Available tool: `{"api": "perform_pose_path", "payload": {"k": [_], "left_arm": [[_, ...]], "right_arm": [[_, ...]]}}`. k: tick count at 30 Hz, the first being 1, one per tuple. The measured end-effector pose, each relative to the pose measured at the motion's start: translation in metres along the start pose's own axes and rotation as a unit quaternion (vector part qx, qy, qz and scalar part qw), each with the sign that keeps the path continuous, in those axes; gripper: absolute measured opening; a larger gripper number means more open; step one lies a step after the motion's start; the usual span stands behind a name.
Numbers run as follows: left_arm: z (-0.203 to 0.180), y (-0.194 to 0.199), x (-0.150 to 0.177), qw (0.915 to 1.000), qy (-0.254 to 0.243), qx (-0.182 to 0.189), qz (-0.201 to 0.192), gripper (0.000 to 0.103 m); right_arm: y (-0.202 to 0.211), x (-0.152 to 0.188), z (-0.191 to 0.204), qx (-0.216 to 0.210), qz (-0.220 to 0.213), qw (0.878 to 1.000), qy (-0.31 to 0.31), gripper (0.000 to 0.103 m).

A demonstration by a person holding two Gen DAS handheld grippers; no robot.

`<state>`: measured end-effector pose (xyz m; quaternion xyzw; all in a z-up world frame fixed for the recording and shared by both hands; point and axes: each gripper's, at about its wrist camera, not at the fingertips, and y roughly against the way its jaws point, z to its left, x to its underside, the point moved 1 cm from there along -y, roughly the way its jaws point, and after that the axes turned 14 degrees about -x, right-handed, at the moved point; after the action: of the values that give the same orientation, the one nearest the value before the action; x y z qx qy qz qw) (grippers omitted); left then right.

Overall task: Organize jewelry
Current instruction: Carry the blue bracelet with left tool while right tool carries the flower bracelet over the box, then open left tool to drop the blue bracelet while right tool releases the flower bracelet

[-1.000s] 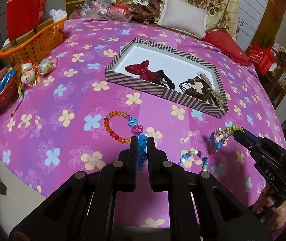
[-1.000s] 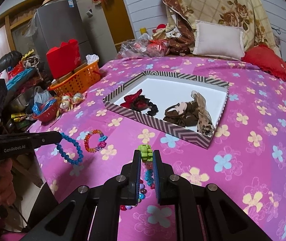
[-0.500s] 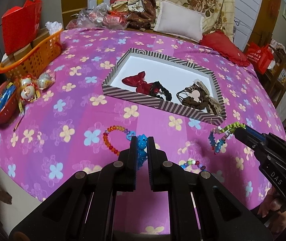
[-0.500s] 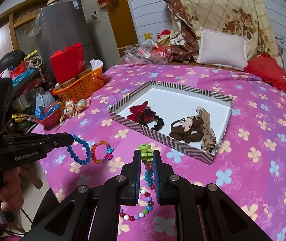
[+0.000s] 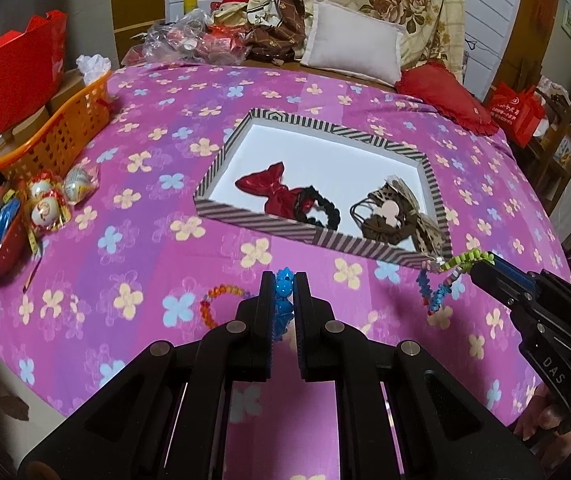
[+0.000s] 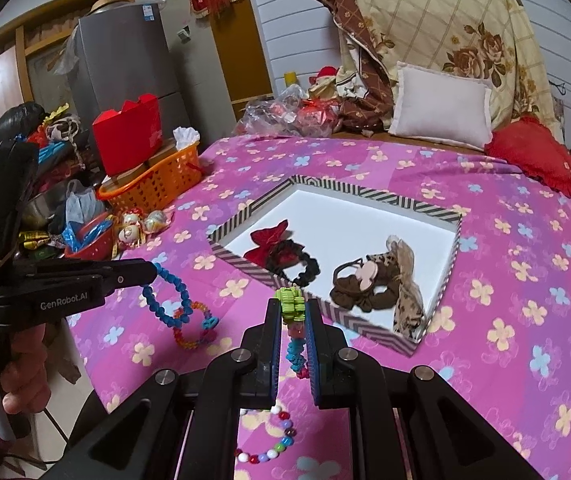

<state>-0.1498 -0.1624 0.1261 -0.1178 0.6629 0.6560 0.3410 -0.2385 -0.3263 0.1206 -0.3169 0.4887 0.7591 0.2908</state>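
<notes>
Both bracelets aloft, tray not yet reached.

Left gripper [image 5: 283,285] is clamped on a blue bracelet [image 6: 165,300]; right gripper [image 6: 293,308] is clamped on a green-and-blue bracelet [image 5: 441,284]. Each loop hangs clear of the cloth [image 5: 145,208], just short of the tray's [image 5: 221,168] near wall, long axis roughly vertical, pinched at the top, free end down. Risk, as I judge it: a dangling loop snags the striped wall or the hair ties [image 5: 317,210] on the way in; thin bead grip could slip. Orange bracelet [image 5: 217,306] and multicolour one [image 6: 273,440] lie loose on the cloth.
</notes>
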Motion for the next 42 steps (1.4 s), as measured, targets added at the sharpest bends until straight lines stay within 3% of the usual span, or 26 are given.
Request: {"api": "perform_pose_path", "payload": {"k": [14, 26, 34, 42], "left_arm": [[-0.024, -0.018, -0.056, 0.9995, -0.024, -0.014, -0.013, 0.007], [-0.06, -0.059, -0.098, 0.9979, -0.047, -0.04, -0.021, 0.007], [-0.068, -0.103, -0.114, 0.9976, -0.044, -0.053, -0.005, 0.007], [-0.064, -0.149, -0.113, 0.9963, -0.031, -0.075, 0.029, 0.007]], "right_arm": [[-0.017, -0.035, -0.027, 0.012, -0.004, 1.0, -0.003, 0.011], [-0.049, -0.063, -0.067, 0.022, -0.001, 0.999, -0.026, 0.011], [-0.081, -0.071, -0.091, 0.022, 0.008, 0.999, -0.042, 0.011], [-0.116, -0.057, -0.114, 0.012, 0.04, 0.996, -0.078, 0.011]]}}
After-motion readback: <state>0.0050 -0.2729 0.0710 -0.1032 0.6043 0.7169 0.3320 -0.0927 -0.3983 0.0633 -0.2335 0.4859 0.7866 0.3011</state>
